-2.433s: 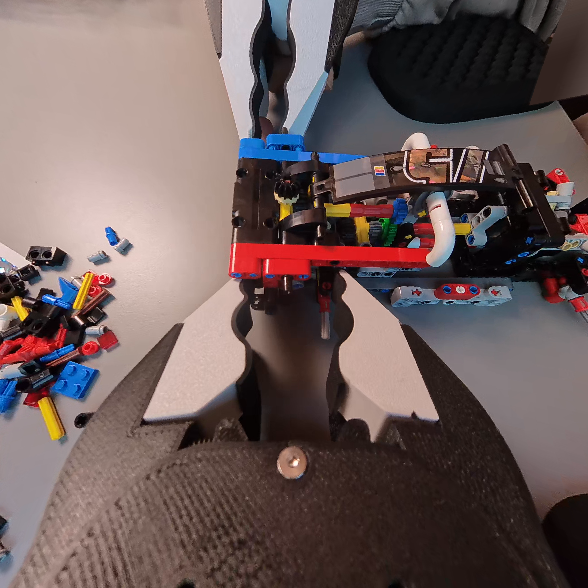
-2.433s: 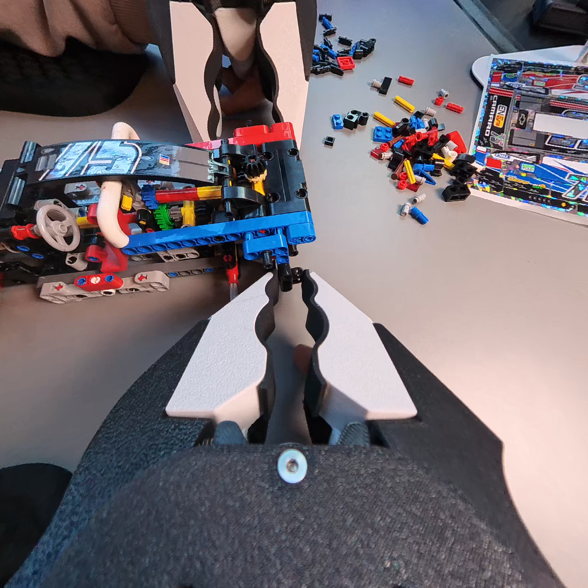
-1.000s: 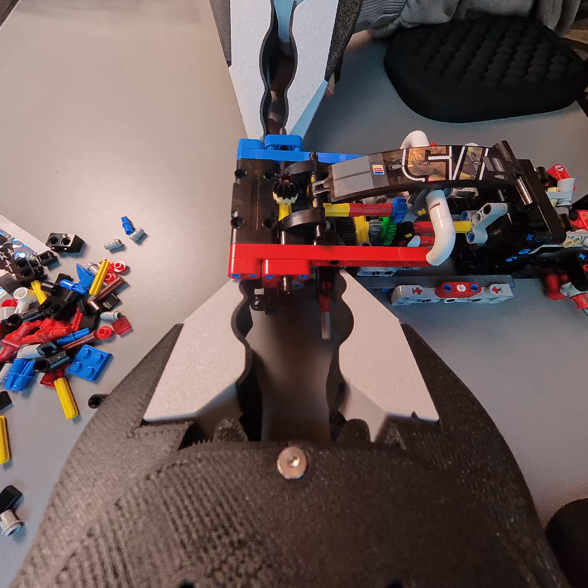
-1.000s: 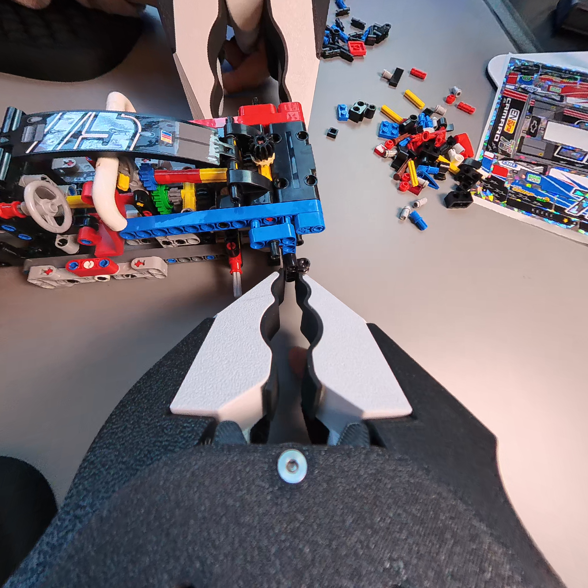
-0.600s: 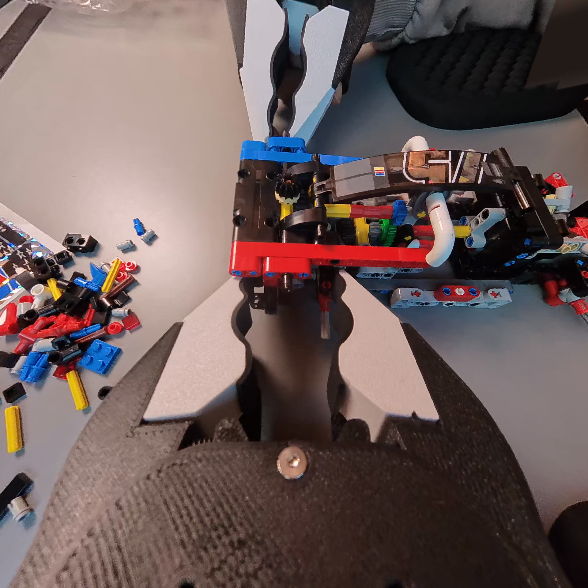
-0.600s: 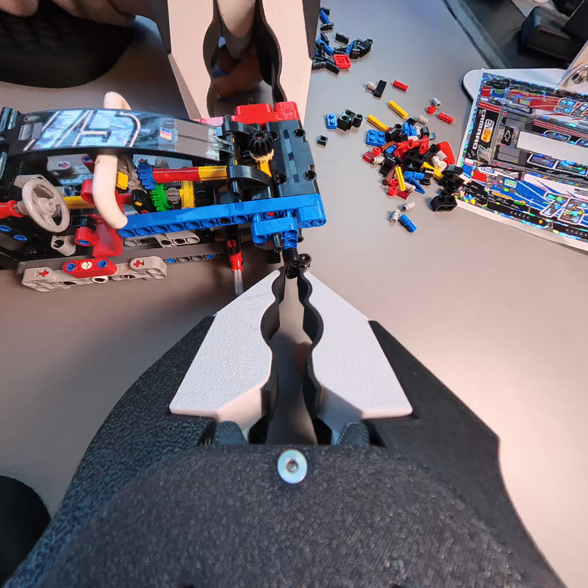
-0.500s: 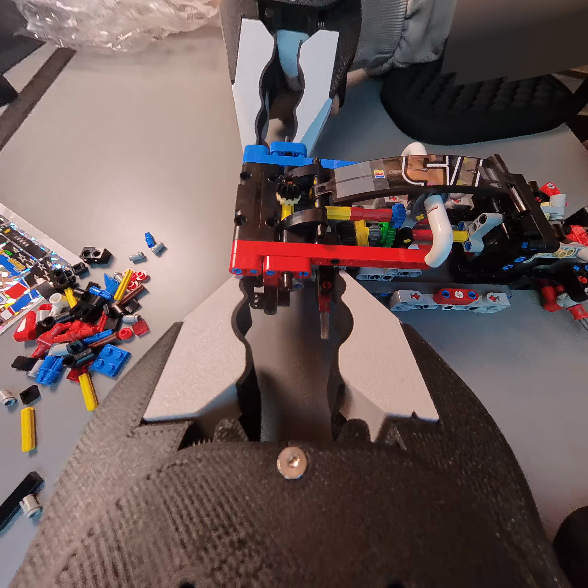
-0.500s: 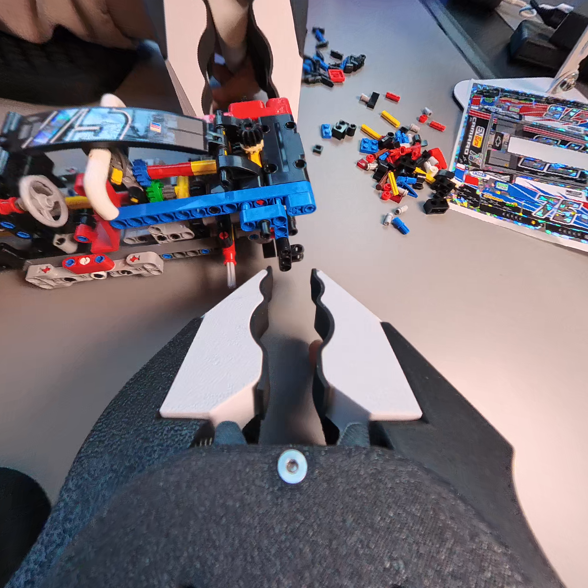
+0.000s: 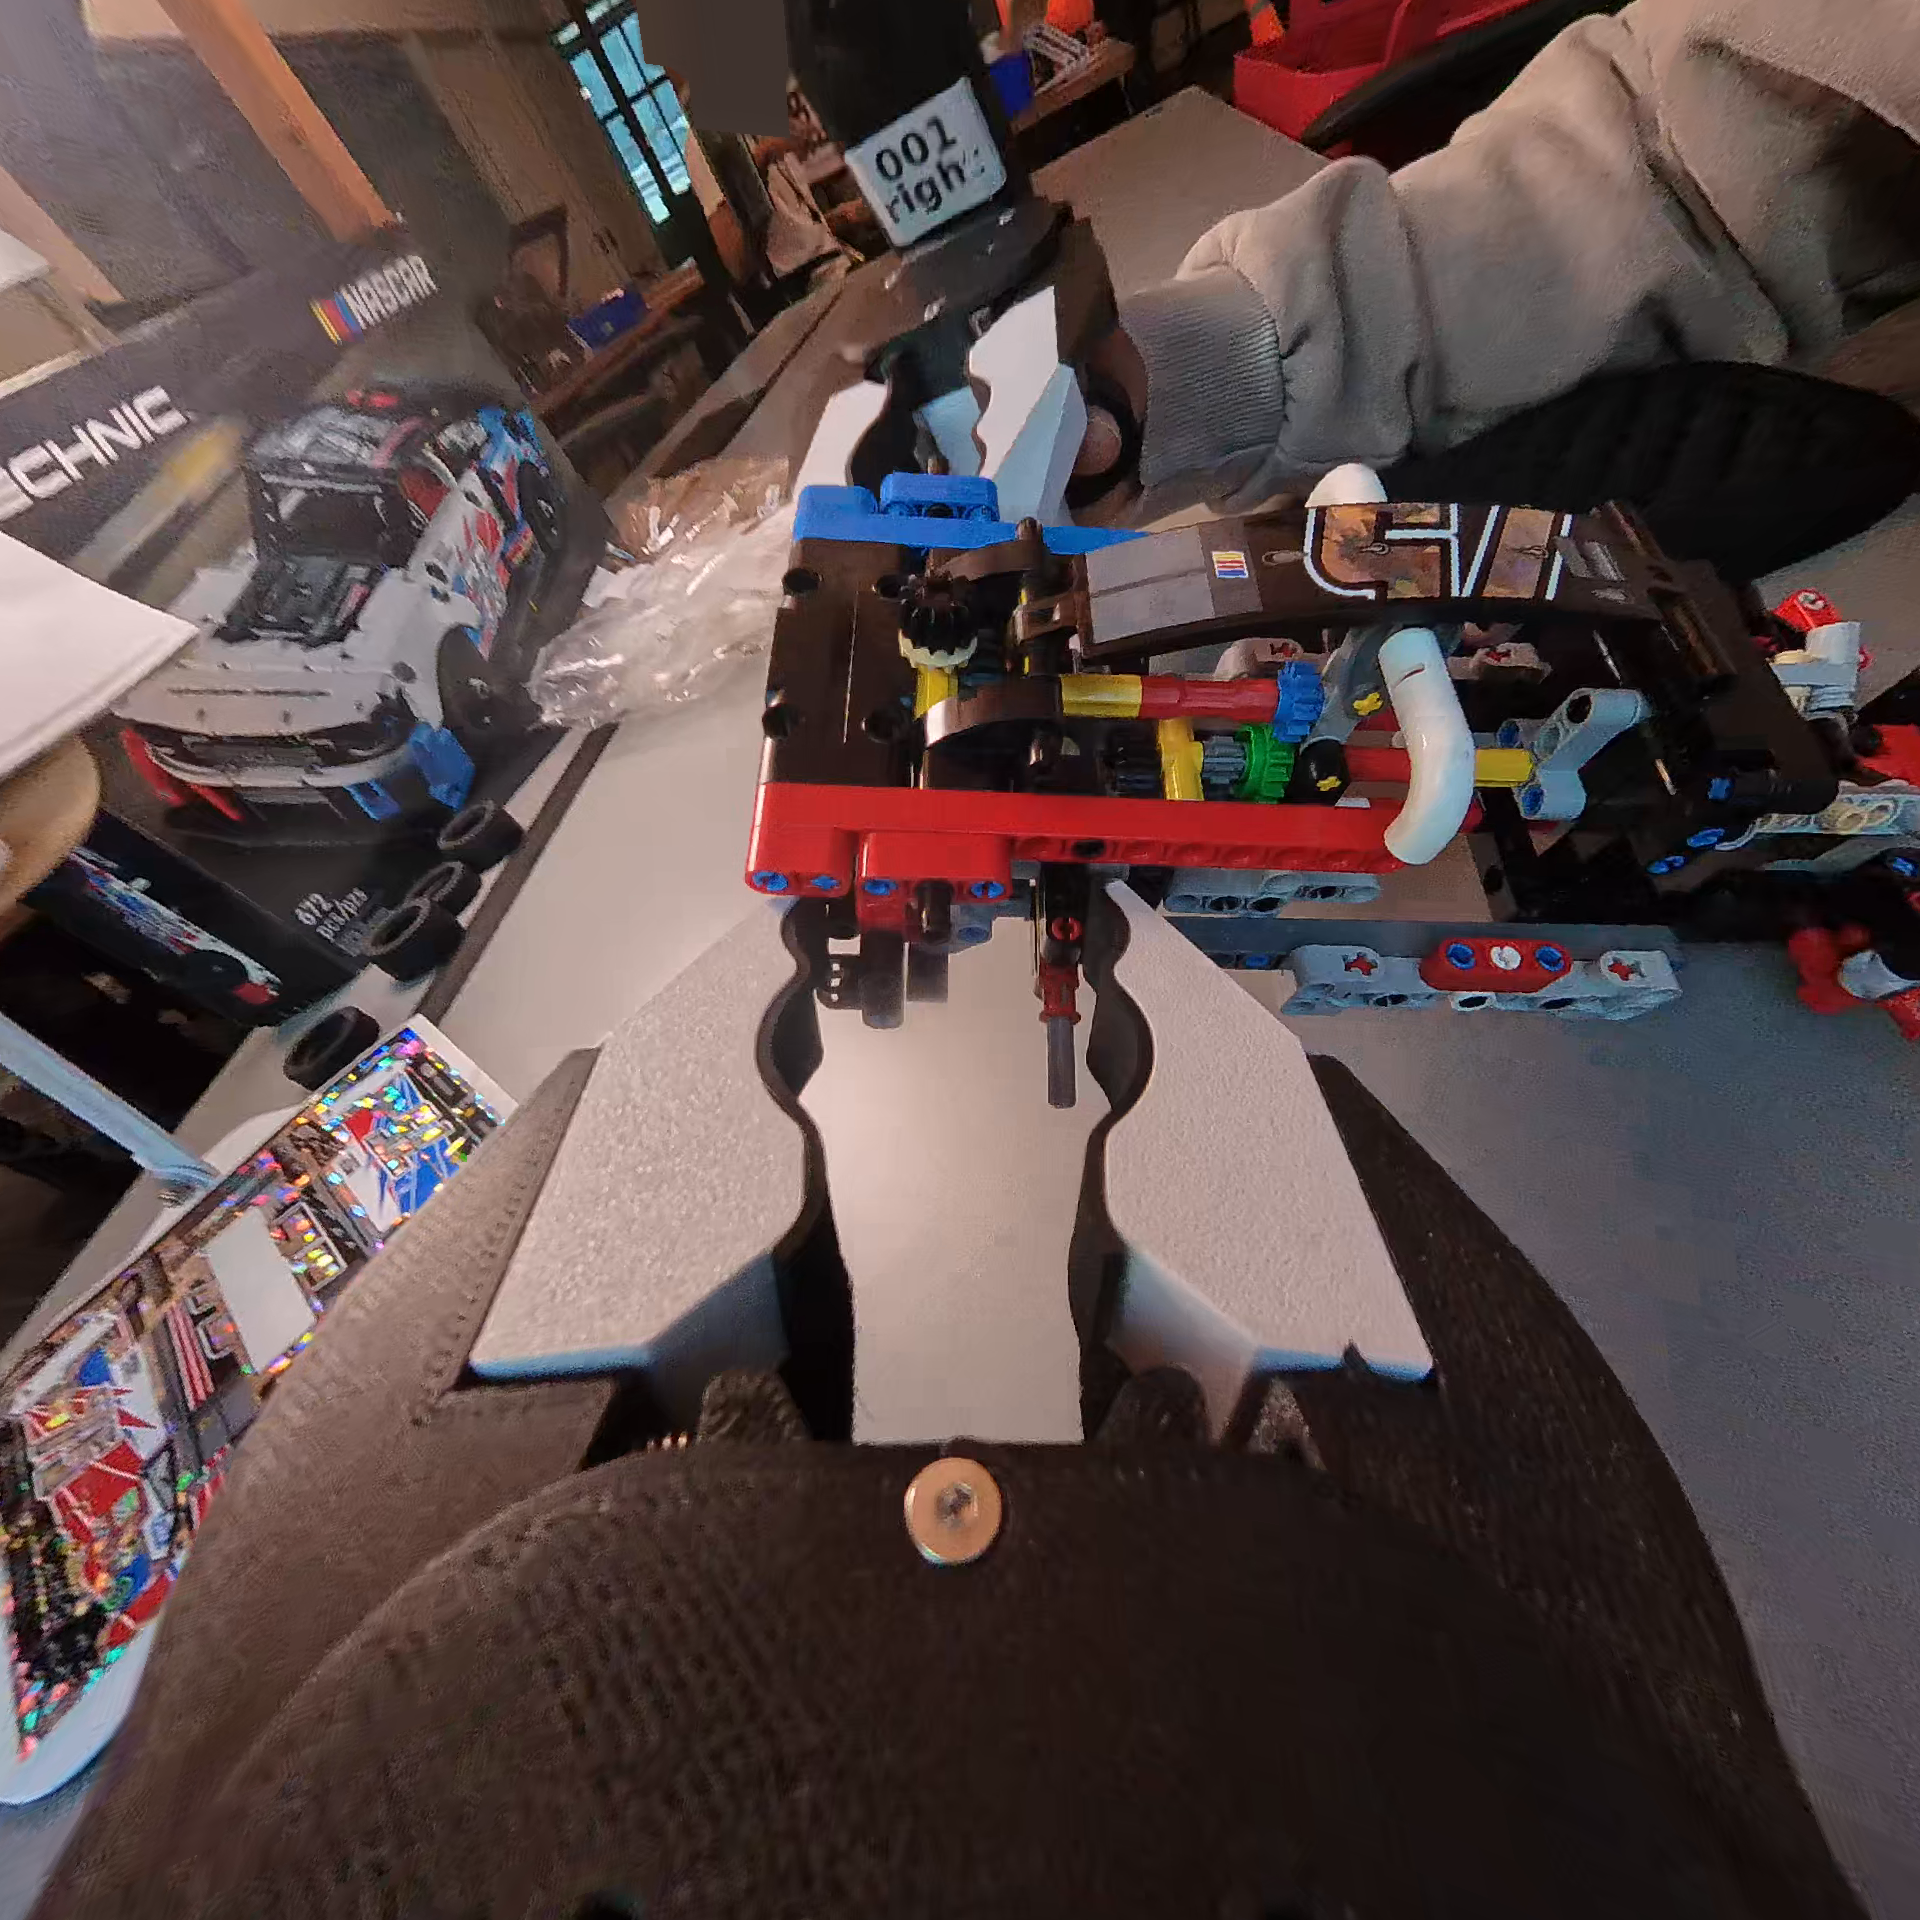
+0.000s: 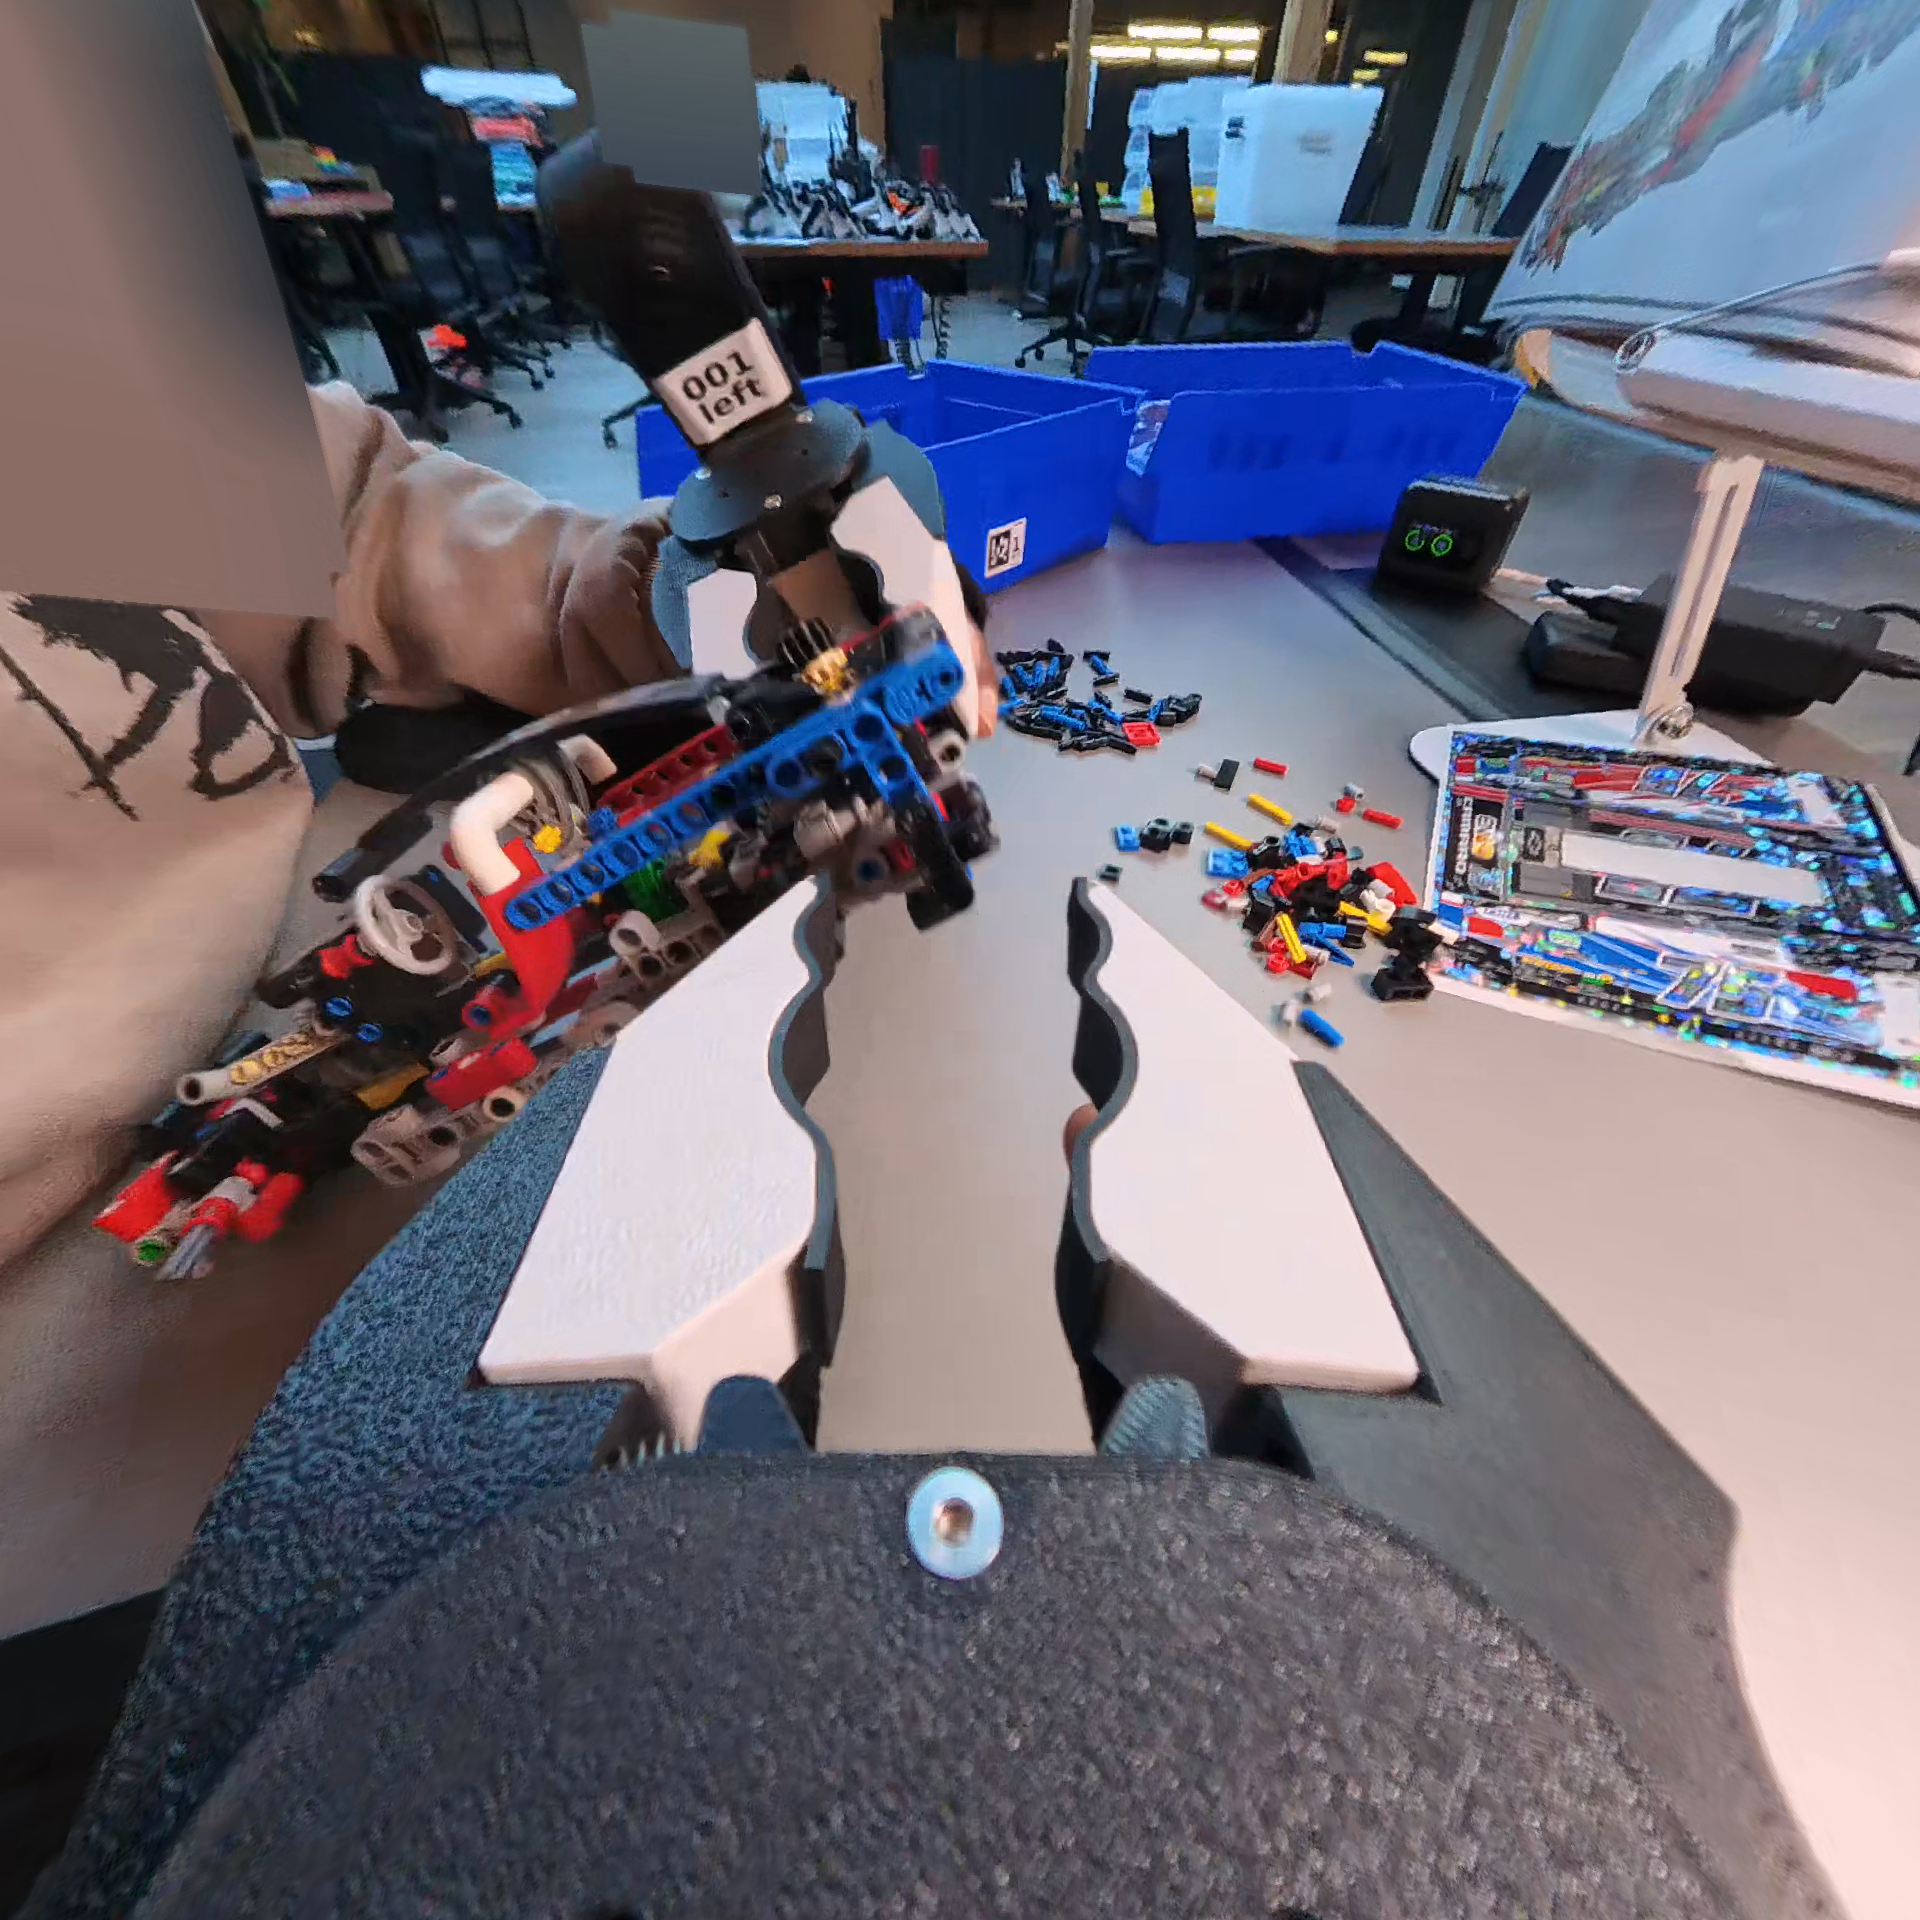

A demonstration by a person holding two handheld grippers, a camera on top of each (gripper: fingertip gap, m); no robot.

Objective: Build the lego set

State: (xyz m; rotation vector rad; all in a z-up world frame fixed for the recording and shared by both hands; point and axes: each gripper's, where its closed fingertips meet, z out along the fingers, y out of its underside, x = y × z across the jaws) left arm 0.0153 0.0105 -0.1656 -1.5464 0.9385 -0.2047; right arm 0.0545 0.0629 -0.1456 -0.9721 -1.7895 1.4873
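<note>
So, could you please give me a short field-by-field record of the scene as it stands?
Left gripper: shut on lego car model, at its red-and-blue end
Model pose: tilted, gripped end raised
Right gripper: open, empty, beside the model
Loose pieces: piled on the table
Sticker sheet: flat, beside the pile

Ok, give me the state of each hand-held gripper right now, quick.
Left hand-held gripper: closed on the red-beam side of the lego car, holding it tilted.
Right hand-held gripper: open, holding nothing.
</note>
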